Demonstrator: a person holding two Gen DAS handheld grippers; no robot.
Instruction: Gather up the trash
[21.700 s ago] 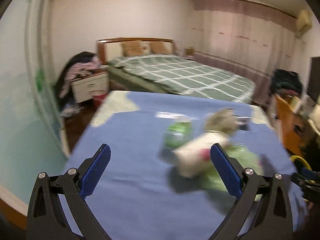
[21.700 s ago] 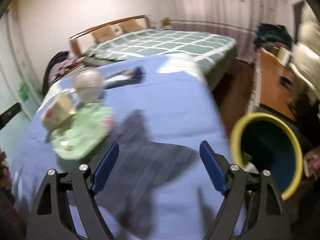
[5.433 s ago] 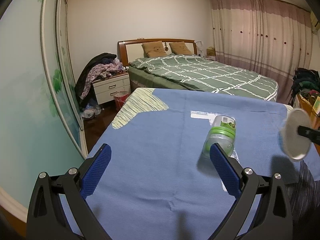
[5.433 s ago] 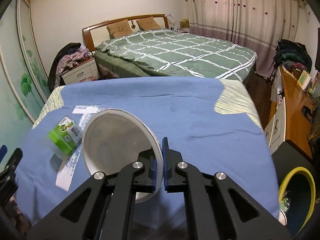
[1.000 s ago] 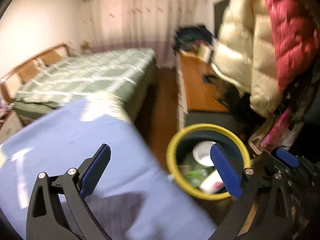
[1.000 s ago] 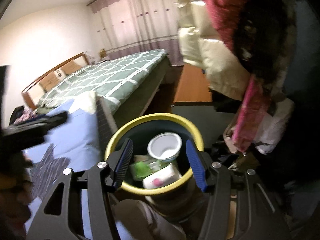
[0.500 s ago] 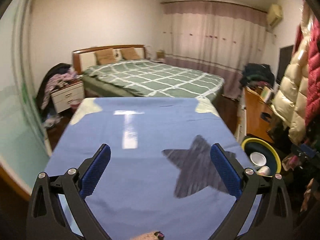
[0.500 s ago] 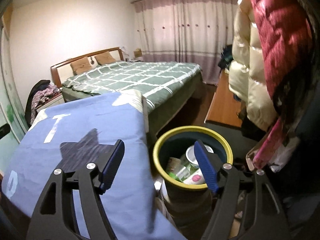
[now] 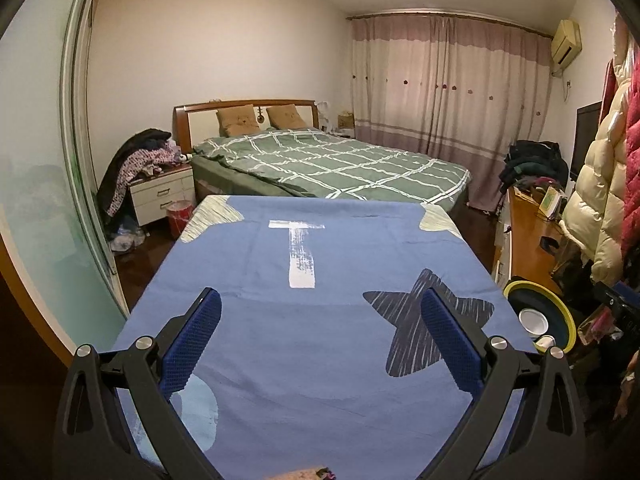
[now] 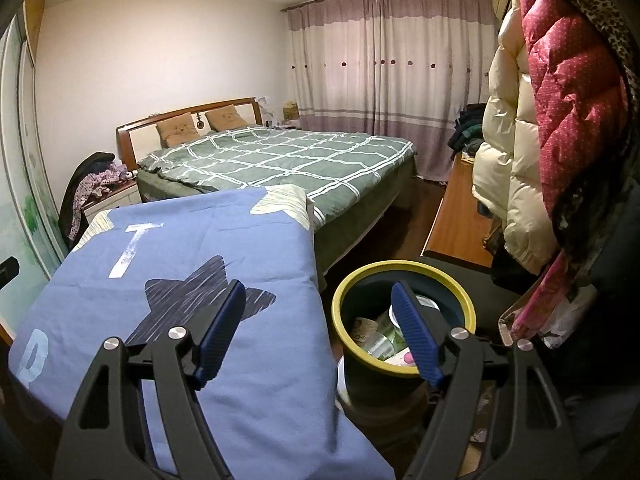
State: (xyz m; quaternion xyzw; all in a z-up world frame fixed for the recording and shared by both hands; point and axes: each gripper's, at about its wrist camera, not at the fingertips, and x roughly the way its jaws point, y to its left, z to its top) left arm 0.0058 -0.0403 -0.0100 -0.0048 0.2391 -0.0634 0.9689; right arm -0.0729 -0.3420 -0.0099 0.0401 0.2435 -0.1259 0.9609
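the table [image 9: 320, 360] stands near, the bed [image 9: 328, 160] behind it. the bin [image 10: 404, 316] sits right of the table, trash [image 10: 384, 336] in it, the nightstand [image 9: 160, 196] far left.

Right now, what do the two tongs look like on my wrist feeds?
Both match: the left tongs and right tongs have matte black Y-shaped arms with triangular cut-outs and silver round bolts. The blue fingers carry a fine textured grid. No cables, markings or sleeves show.

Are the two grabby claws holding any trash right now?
No. The left gripper and right gripper are both open and empty; the trash sits in the yellow-rimmed dark bin.
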